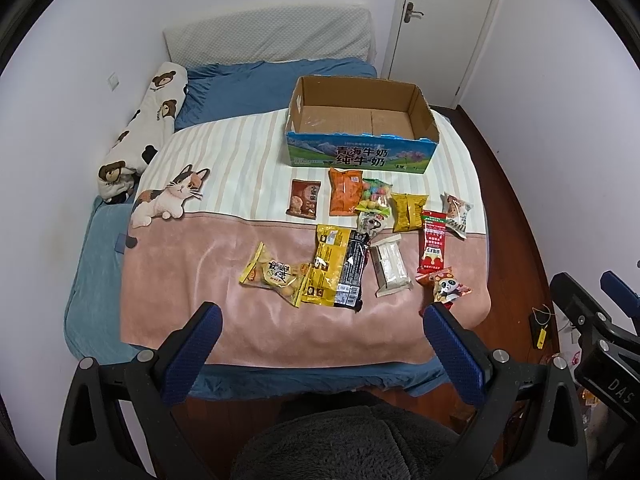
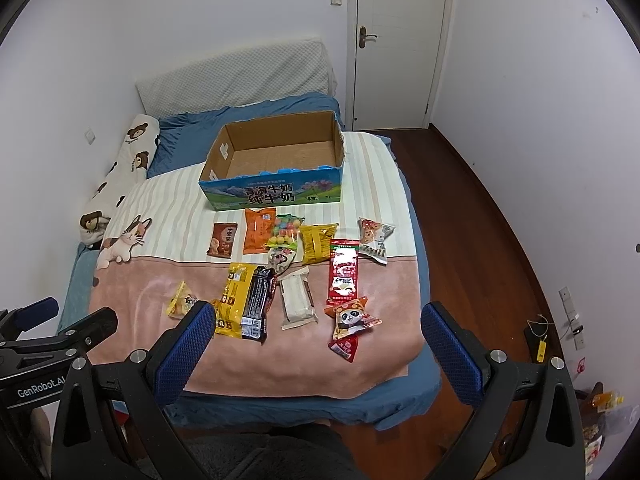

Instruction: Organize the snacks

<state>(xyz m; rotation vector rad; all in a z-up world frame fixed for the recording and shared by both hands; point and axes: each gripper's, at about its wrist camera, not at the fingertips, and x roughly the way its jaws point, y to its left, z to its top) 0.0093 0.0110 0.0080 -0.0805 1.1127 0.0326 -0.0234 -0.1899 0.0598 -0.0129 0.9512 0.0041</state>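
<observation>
The snack packets [image 2: 280,276] lay scattered on the pink-and-striped blanket [image 2: 132,292] spread over the bed [image 1: 92,276], just in front of the open cardboard box [image 2: 276,160], which stood empty on the striped part. A yellow-and-black packet [image 1: 338,266] lay near the middle, a panda packet [image 2: 352,318] toward the near right corner. The left gripper [image 1: 322,322] and right gripper [image 2: 314,320] both hovered above the foot of the bed, jaws wide apart, holding nothing.
</observation>
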